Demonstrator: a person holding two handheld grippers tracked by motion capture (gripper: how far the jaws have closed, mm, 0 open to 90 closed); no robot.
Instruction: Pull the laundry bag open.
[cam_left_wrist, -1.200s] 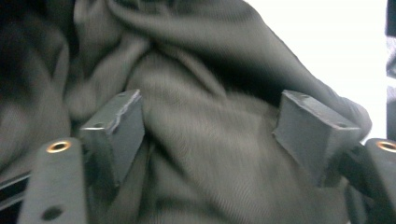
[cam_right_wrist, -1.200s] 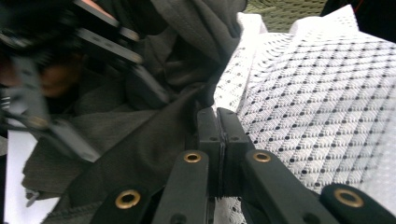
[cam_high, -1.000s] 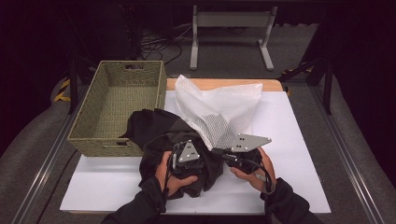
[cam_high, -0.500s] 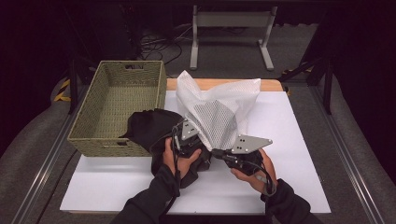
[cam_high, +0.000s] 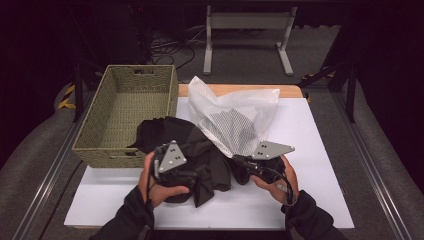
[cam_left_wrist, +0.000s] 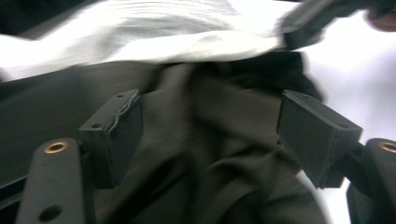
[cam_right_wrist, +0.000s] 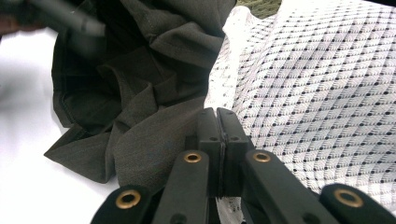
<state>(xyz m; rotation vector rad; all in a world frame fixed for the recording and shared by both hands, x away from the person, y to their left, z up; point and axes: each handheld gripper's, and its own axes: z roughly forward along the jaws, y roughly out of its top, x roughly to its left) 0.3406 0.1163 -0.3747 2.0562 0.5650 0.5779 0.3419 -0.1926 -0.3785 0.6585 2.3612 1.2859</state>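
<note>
A white mesh bag (cam_high: 235, 117) stands open on the white table (cam_high: 320, 150), its netting close up in the right gripper view (cam_right_wrist: 317, 93). A black garment (cam_high: 200, 155) lies heaped at the bag's mouth. My right gripper (cam_high: 239, 164) is shut on the bag's lower edge, jaws pressed together (cam_right_wrist: 217, 135), with the garment's folds (cam_right_wrist: 140, 102) just to their left. My left gripper (cam_high: 192, 175) hovers over the garment (cam_left_wrist: 205, 168). Its jaws have just been opening and now stand wide apart (cam_left_wrist: 210, 126), the pads off the cloth that lies between them.
A woven basket (cam_high: 125, 112) stands empty at the table's left, touching the garment's far edge. A metal stand (cam_high: 247, 37) and cables lie on the floor behind the table. Bare white table stretches to the right of the bag and along the front edge.
My left gripper drew back from the bag's mouth toward the near left and opened, letting go of the garment. The right gripper and the bag have kept still.
</note>
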